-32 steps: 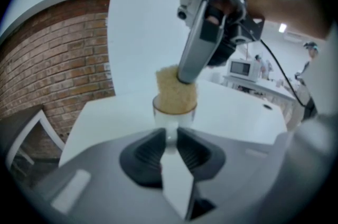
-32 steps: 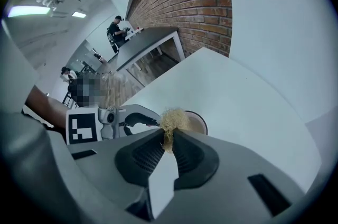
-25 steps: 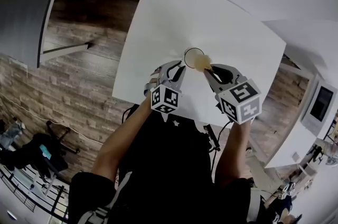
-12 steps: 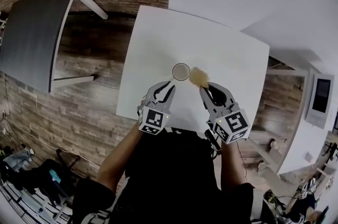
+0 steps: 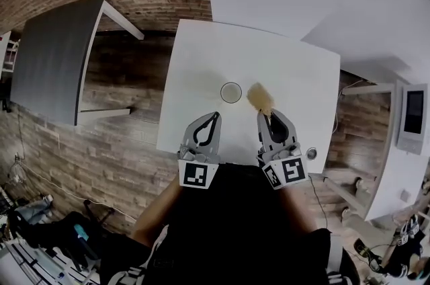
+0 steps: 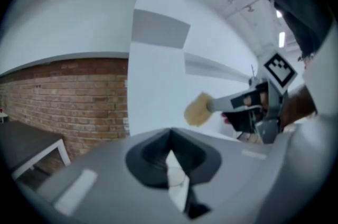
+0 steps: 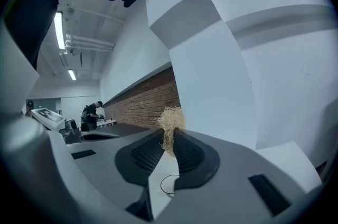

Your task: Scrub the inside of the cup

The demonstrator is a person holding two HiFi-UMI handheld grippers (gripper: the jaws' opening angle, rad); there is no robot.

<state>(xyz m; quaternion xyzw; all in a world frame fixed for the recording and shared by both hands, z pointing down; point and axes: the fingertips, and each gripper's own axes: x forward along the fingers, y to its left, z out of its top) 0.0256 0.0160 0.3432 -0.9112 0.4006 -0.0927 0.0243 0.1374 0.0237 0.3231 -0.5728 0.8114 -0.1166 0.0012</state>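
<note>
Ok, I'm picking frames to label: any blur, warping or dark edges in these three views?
Head view: sharp, but fisheye bows the edges of the table; the cup is small yet clear. Left gripper view: soft, the scrubber blurred, black corners. Right gripper view: scrubber fibres crisp, black corners, bright ceiling lights.

**One cup on a white table**

Seen from steeply above, a square white table [image 5: 201, 62] stands on a floor of dark wood planks [image 5: 127, 136]. A single round cup [image 5: 231, 92] sits upright on its top, mouth open to the camera. The cup is close to the middle, slightly left in the head view.
</note>
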